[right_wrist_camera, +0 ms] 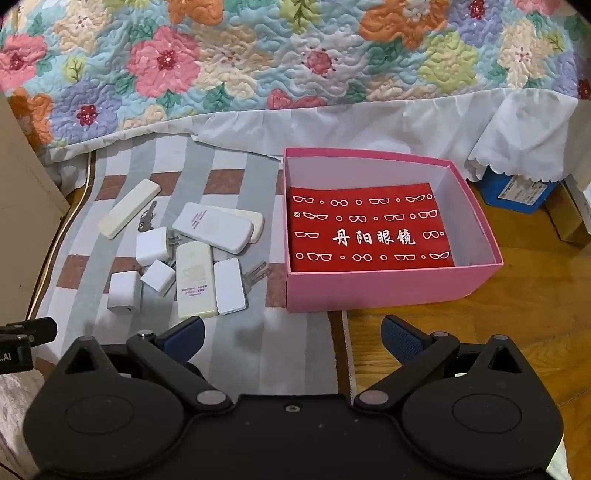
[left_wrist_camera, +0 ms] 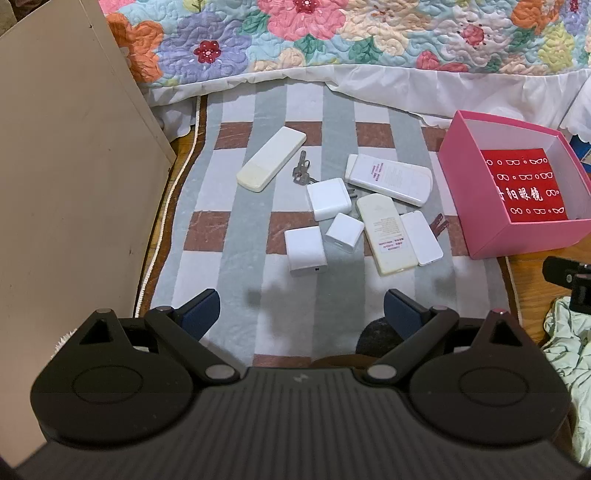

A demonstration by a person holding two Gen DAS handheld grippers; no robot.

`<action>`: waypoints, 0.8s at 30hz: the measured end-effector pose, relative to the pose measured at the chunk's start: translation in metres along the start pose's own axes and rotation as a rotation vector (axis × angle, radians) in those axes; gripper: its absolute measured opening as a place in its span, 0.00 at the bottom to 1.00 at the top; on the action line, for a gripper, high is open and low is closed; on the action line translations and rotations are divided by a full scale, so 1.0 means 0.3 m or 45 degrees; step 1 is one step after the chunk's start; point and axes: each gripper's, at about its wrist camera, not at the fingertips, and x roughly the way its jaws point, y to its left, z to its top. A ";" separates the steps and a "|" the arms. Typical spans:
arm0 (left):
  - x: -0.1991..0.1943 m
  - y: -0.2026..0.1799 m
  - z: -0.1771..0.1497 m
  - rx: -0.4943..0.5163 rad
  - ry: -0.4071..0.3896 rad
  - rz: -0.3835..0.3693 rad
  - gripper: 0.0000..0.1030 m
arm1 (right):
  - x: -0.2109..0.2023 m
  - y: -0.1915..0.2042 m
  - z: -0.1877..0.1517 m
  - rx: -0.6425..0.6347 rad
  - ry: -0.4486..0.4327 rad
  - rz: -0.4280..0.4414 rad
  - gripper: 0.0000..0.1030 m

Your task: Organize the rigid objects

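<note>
Both grippers are pitched steeply downward over a checked rug beside a bed with a floral quilt.

The left gripper hovers above the rug with its jaws spread wide and nothing between them or touching the pads. Ahead of it and to its left lies a cream remote, long axis running from near-left to far-right. Straight ahead sit a bunch of keys and three white chargers: one farthest, a small one tilted on its corner, and the nearest with its port facing the gripper. Ahead and to its right, a labelled remote lies crosswise, partly over another; a second labelled remote and a slim white one lie side by side, long axes pointing almost straight back at the gripper.

The right gripper hangs over the rug's right edge, jaws likewise fully apart and empty. The pile lies ahead to its left, with a second set of keys just right of the slim remote. Directly ahead stands an open pink box on the wooden floor, long axis crosswise, holding a red card with white glasses printed on it.
</note>
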 end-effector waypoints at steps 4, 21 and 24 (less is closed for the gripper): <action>0.009 0.001 -0.007 -0.011 -0.005 -0.016 0.94 | 0.009 0.000 -0.006 0.000 0.009 -0.004 1.00; 0.030 -0.021 -0.018 -0.020 -0.023 -0.029 0.94 | 0.027 0.008 -0.019 -0.006 0.019 -0.006 1.00; 0.030 -0.021 -0.017 -0.020 -0.023 -0.030 0.94 | 0.024 0.014 -0.018 -0.015 0.014 -0.010 1.00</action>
